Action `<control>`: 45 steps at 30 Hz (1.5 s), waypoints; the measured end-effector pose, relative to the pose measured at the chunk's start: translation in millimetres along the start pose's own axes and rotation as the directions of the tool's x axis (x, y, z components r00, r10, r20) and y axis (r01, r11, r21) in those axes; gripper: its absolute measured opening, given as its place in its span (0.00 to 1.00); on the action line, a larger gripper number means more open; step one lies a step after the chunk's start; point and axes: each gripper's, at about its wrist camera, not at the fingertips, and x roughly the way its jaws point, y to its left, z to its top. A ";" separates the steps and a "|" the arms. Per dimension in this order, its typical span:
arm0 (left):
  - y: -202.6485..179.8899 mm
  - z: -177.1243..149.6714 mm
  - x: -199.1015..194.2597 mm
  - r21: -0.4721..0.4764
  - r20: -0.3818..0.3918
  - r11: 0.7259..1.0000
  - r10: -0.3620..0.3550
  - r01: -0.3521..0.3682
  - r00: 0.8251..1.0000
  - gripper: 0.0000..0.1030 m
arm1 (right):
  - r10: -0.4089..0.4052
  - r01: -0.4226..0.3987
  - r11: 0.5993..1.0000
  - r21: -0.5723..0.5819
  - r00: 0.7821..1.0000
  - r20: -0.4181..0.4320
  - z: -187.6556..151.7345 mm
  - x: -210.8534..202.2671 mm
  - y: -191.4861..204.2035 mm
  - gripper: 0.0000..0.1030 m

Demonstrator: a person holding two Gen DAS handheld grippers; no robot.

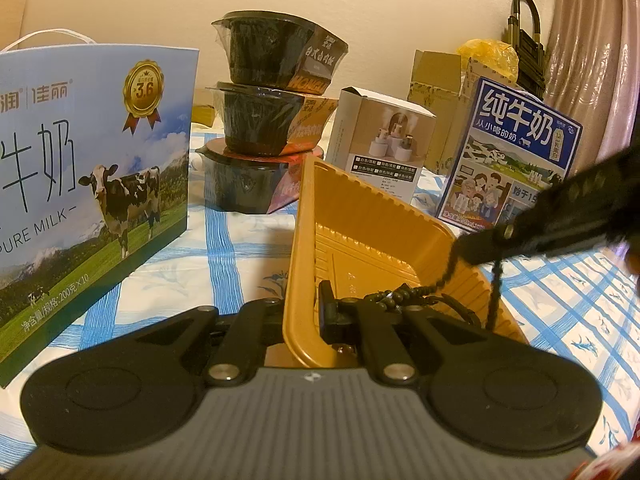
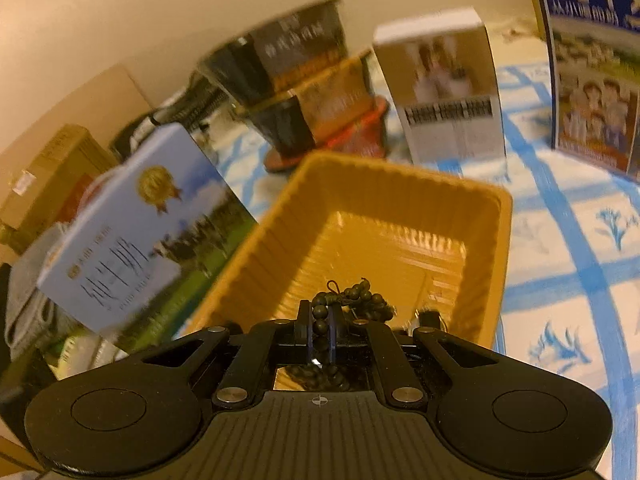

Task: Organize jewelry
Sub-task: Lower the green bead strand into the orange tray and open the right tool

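A yellow plastic tray [image 1: 360,216] sits on the blue-checked cloth. My left gripper [image 1: 304,320] is shut on its near rim, the wall pinched between the fingers. A string of dark wooden beads [image 1: 400,294] lies partly bunched on the tray floor. Part of it hangs from my right gripper [image 1: 476,248], which reaches in from the right. In the right wrist view, the right gripper [image 2: 320,320] is shut on the bead string [image 2: 352,298], just over the tray [image 2: 400,184]. Beads show between and below its pads.
A large milk carton box [image 1: 92,184] stands at the left. Three stacked black bowls [image 1: 268,112] and a white product box [image 1: 380,140] stand behind the tray. A blue milk box [image 1: 516,152] is at the right, with cardboard boxes [image 1: 436,80] behind it. The cloth [image 1: 580,320] stretches right.
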 end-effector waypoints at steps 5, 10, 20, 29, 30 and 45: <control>0.9 0.0 0.4 -0.002 -0.001 1.000 0.000 0.000 1.000 0.06 | -0.030 0.029 1.000 -0.006 0.999 -0.040 -8.9 11.4 -8.0 0.07; 1.7 -0.2 0.4 -0.003 -0.001 1.000 -0.001 0.001 1.000 0.06 | -0.034 0.032 0.999 -0.032 0.997 -0.073 -15.4 16.4 -8.1 0.29; 2.1 -0.8 0.7 -0.003 -0.002 1.000 0.000 0.000 1.000 0.06 | -0.063 0.062 0.998 -0.033 0.997 -0.033 -15.6 2.8 -11.6 0.59; 1.9 -0.8 0.7 -0.002 -0.002 1.000 0.000 0.000 1.000 0.06 | -0.067 0.067 0.998 -0.019 0.997 -0.031 -16.9 -1.6 -16.4 0.59; 2.4 -0.9 0.8 -0.002 -0.002 1.000 0.001 -0.001 1.000 0.06 | -0.067 0.067 0.998 -0.019 0.997 -0.031 -16.9 -1.7 -16.8 0.59; 19.2 -9.2 11.7 -0.085 -0.066 0.996 0.012 -0.018 0.998 0.06 | -0.090 0.090 0.996 0.002 0.996 -0.009 -27.2 -11.5 -22.0 0.59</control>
